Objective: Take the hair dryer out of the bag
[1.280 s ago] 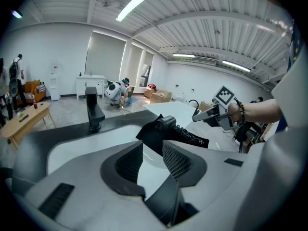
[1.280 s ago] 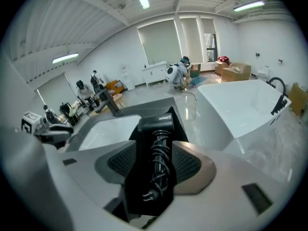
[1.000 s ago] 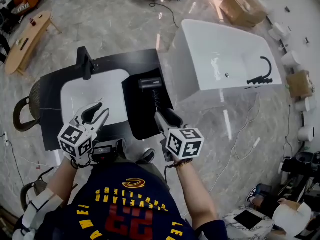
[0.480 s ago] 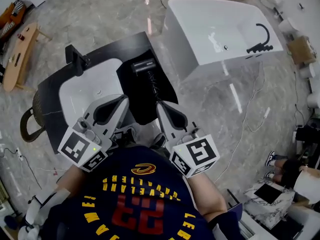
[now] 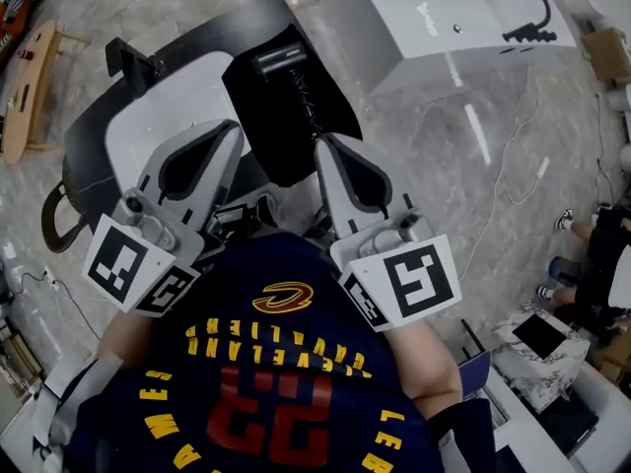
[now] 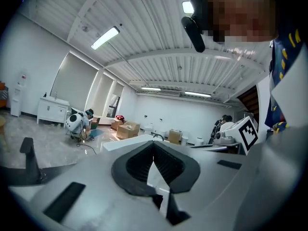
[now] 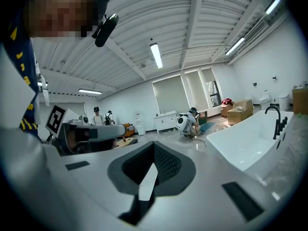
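Note:
A dark hair dryer (image 5: 280, 59) with a coiled cord (image 5: 304, 92) lies on a black bag (image 5: 276, 136), which is spread flat on the black counter (image 5: 246, 20). Both grippers are held up close to the person's chest, well above the bag and apart from it. In the head view my left gripper (image 5: 225, 134) hangs over the sink side and my right gripper (image 5: 325, 148) over the bag's near edge. The left jaws have just closed, and both pairs stand shut with nothing between them. The gripper views show only shut jaws, left (image 6: 154, 147) and right (image 7: 154, 147), pointing level across the room.
A white sink basin (image 5: 138, 136) with a black faucet (image 5: 130, 61) sits left of the bag. A white bathtub (image 5: 444, 13) with a black tap (image 5: 532, 20) stands to the right. A wicker basket (image 5: 67, 190) and a wooden bench (image 5: 28, 87) are at the left. People stand at the far wall.
Both grippers have risen from just above the counter toward the head camera and levelled out. Their jaws, open a second ago, have closed on nothing.

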